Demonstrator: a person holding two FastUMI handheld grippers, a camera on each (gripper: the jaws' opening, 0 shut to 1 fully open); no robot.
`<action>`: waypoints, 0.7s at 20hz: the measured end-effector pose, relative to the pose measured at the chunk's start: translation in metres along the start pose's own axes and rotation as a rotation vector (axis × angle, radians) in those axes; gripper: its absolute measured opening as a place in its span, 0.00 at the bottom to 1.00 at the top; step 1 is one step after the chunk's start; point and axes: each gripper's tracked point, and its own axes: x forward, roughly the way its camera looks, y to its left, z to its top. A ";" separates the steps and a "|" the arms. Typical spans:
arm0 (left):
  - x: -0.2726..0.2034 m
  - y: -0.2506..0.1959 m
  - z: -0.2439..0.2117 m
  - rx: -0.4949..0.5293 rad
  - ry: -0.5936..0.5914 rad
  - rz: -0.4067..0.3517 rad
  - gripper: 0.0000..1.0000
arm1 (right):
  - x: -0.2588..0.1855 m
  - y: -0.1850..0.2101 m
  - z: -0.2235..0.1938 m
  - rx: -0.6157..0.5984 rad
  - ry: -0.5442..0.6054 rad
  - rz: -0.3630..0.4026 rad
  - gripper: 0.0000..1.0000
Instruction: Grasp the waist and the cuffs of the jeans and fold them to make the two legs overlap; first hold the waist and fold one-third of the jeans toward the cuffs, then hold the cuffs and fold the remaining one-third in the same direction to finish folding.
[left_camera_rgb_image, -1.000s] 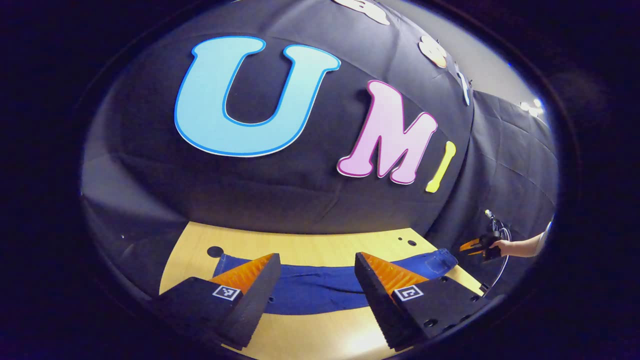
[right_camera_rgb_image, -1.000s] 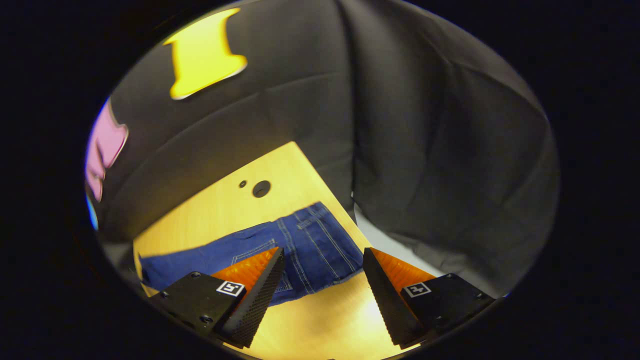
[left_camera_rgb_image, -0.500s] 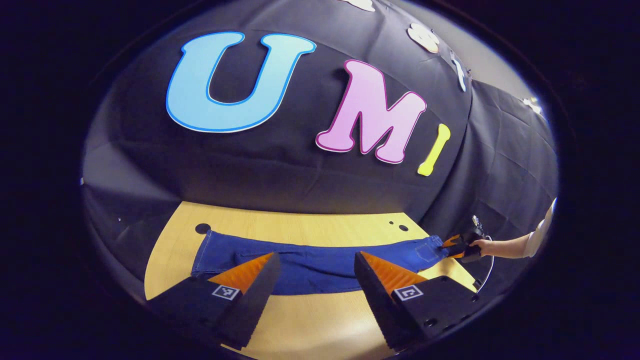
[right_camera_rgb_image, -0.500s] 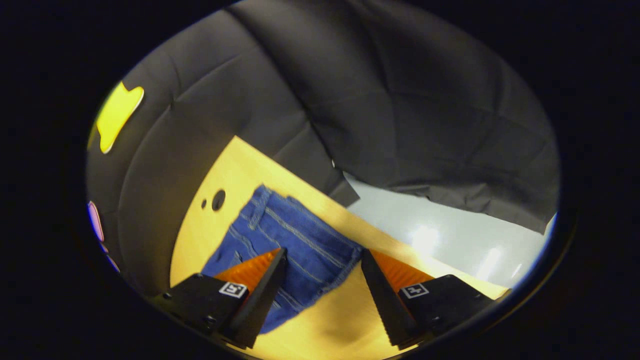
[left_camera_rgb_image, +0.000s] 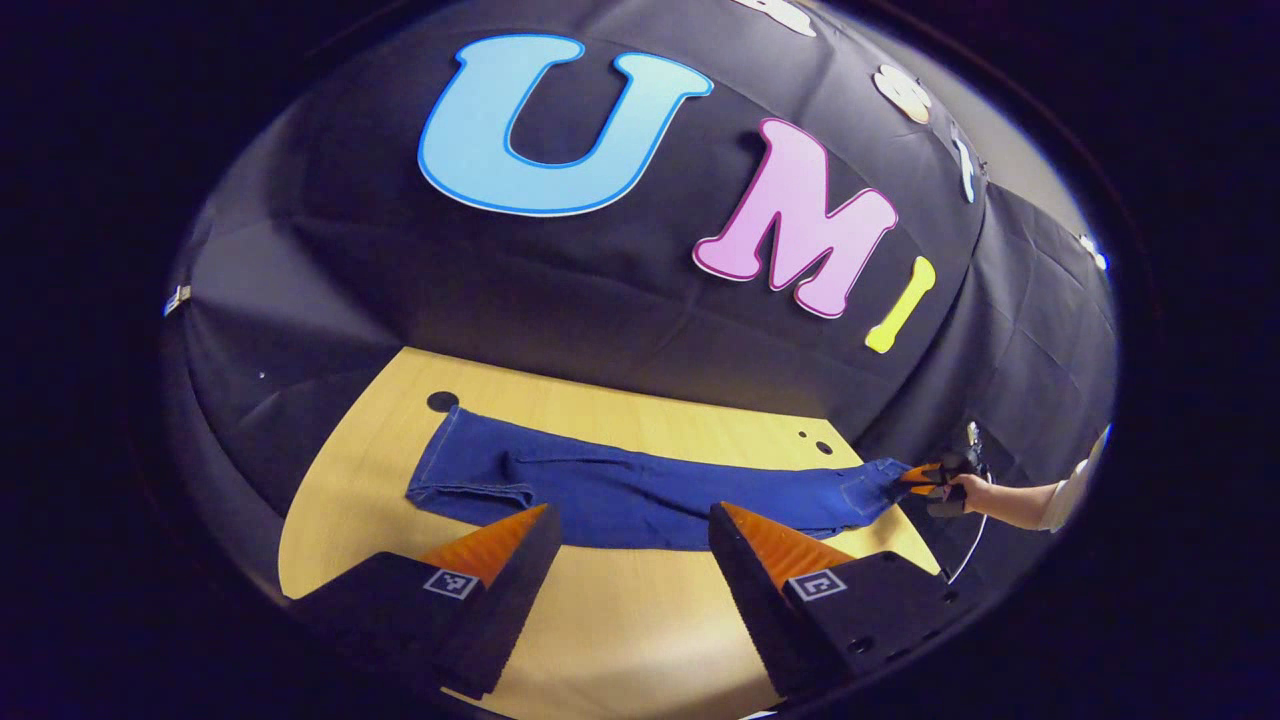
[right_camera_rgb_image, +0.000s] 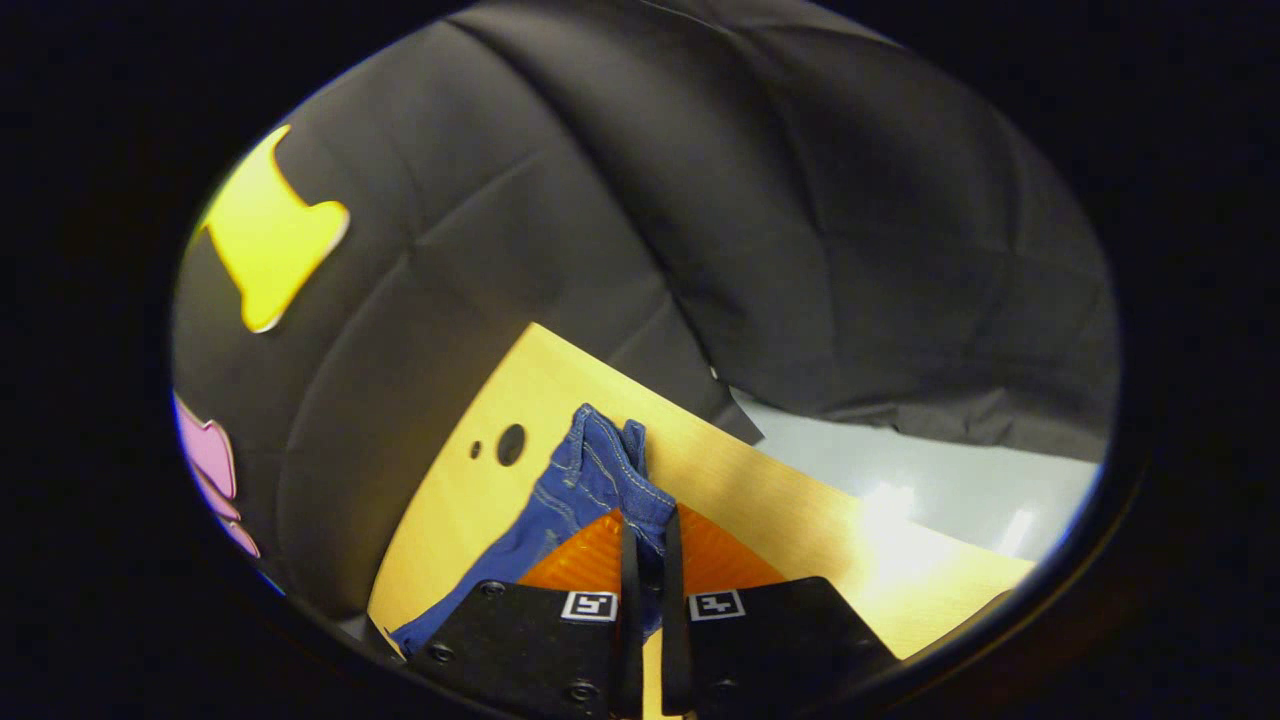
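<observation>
Jeans (left_camera_rgb_image: 640, 490) of deep blue denim lie stretched flat on the pale wooden tabletop (left_camera_rgb_image: 620, 640), their long axis running across the left gripper view, cuffs (left_camera_rgb_image: 470, 490) toward the left end and waist (right_camera_rgb_image: 605, 470) at the right. The waist band, thick and stitched with pale thread, bunches up between the jaws of the right gripper (right_camera_rgb_image: 645, 570), which are closed tight on the cloth. In the left gripper view that gripper and the hand (left_camera_rgb_image: 975, 490) holding it sit at the waist end. The left gripper (left_camera_rgb_image: 630, 530) hangs above the near edge of the tabletop with jaws wide apart and nothing in them; the jeans lie just ahead of its tips, and the cuffs are off to its left, so it likely has to travel leftward and forward to reach them. Round holes (left_camera_rgb_image: 442, 401) pierce the tabletop near the cuffs.
</observation>
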 end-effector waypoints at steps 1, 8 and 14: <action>-0.008 0.007 0.001 0.002 -0.006 -0.006 0.96 | -0.021 0.022 0.004 -0.033 -0.024 0.036 0.11; -0.025 0.057 0.002 -0.100 -0.037 -0.042 0.96 | -0.166 0.176 -0.017 -0.280 -0.016 0.377 0.11; 0.010 0.102 0.009 -0.240 -0.022 -0.018 0.96 | -0.163 0.243 -0.176 -0.446 0.209 0.514 0.10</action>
